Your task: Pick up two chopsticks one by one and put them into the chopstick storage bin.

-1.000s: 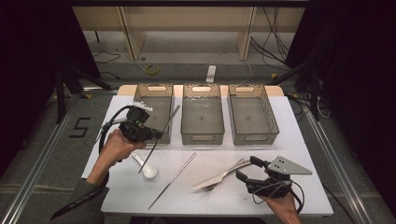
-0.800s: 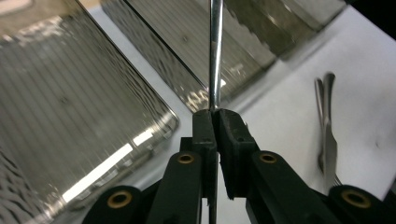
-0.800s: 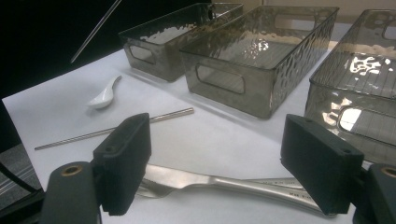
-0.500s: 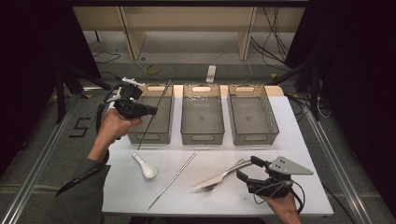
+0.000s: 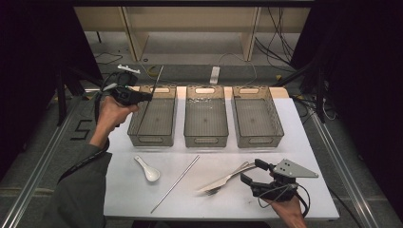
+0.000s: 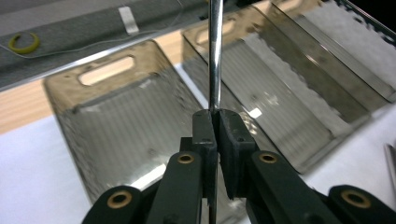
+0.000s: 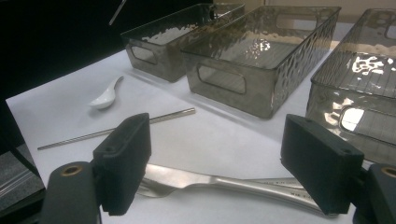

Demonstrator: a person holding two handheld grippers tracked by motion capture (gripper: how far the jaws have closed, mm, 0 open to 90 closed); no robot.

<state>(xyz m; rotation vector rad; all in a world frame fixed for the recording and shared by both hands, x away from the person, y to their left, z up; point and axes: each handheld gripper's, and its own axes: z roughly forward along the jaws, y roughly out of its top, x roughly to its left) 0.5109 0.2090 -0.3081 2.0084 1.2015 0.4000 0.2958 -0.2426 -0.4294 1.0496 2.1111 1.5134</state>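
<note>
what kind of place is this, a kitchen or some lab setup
Most likely a lab recording station, not a kitchen: a white table on a railed frame, loose cables on the floor behind, and cutlery set before three empty bins.

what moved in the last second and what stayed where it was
The left claw, shut on a metal chopstick, carried it from above the table's front left up and away, to the far end of the left bin. The right claw stayed open by the fork and knife. The white spoon and second chopstick lie unmoved.
</note>
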